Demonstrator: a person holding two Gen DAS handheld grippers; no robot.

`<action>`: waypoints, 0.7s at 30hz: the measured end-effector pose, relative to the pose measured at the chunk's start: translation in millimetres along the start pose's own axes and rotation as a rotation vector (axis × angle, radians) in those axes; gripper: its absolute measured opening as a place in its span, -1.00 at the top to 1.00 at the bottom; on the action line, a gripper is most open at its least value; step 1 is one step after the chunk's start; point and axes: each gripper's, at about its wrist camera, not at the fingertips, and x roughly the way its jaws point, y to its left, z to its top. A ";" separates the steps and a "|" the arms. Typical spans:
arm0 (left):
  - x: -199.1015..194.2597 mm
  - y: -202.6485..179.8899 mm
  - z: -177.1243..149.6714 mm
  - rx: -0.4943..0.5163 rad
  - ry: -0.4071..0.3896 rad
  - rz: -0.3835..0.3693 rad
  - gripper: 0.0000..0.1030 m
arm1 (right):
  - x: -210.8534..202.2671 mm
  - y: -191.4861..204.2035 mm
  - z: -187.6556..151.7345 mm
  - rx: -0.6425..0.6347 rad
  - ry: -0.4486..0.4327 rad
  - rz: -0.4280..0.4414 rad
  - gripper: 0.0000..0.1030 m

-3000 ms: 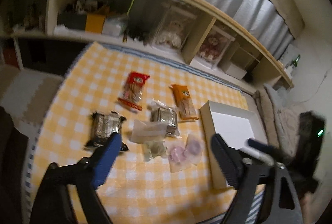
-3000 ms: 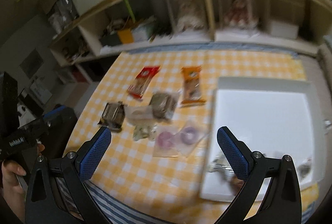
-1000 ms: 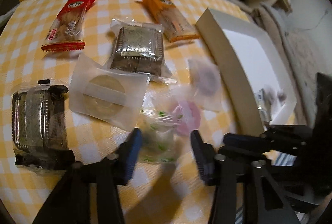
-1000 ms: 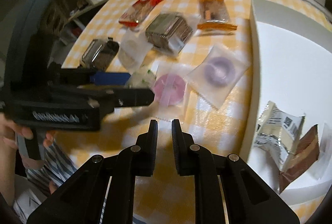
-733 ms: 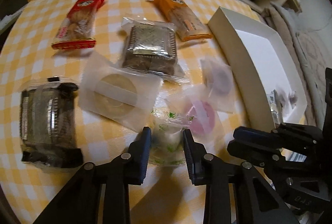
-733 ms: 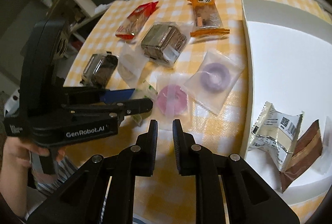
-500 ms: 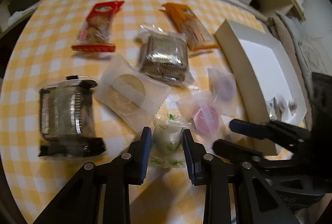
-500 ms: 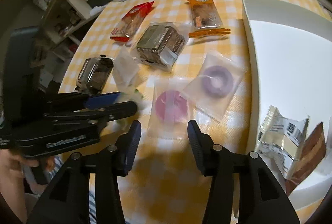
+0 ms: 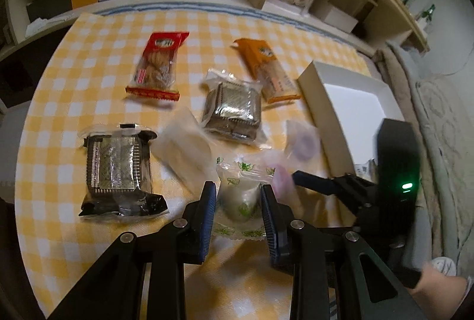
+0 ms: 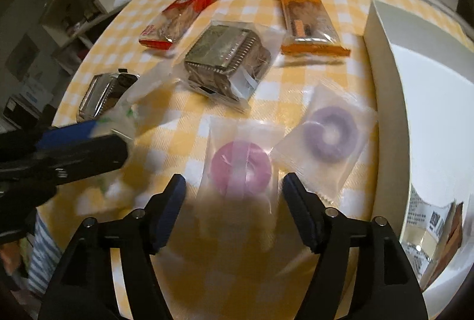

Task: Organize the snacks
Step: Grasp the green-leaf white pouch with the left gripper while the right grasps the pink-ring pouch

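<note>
— Stretching away from the camera: the orange packet lies lengthwise beside the white box, whose wrapped snacks only the right view shows.

— Grippers?

— Left gripper clamps the leaf-print pouch; right gripper, jaws opening, straddles the pink ring packet, untouched.

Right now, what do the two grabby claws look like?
Both are black plastic with silver screws. The left gripper and right gripper each have two fingers with ridged blue pads. A green light glows on the right one's boxy black body.
</note>
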 end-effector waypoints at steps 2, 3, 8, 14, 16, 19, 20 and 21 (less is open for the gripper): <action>-6.1 -0.7 0.3 -0.005 -0.014 -0.006 0.42 | 1.0 2.2 -0.2 -0.014 -0.007 -0.011 -0.44; -10.1 0.0 -0.5 -0.007 -0.021 -0.007 0.42 | 0.9 2.4 -0.5 -0.021 -0.012 -0.018 -0.39; -24.9 5.5 -2.6 -0.023 -0.054 -0.002 0.42 | -5.7 -2.9 0.7 -0.009 -0.010 0.029 0.09; -40.5 13.0 -7.1 -0.058 -0.090 0.007 0.42 | -36.3 11.2 1.5 -0.062 -0.077 0.077 0.15; -47.0 15.8 -8.9 -0.070 -0.105 0.012 0.42 | -50.1 16.2 1.6 -0.080 -0.110 0.089 0.16; -58.0 20.0 -11.9 -0.087 -0.127 0.019 0.42 | -66.9 21.2 1.2 -0.095 -0.151 0.100 0.16; -61.8 21.1 -13.1 -0.092 -0.134 0.021 0.42 | -71.2 21.1 1.0 -0.098 -0.161 0.102 0.16; -65.4 21.4 -14.5 -0.096 -0.141 0.025 0.42 | -77.1 21.5 0.9 -0.101 -0.174 0.106 0.16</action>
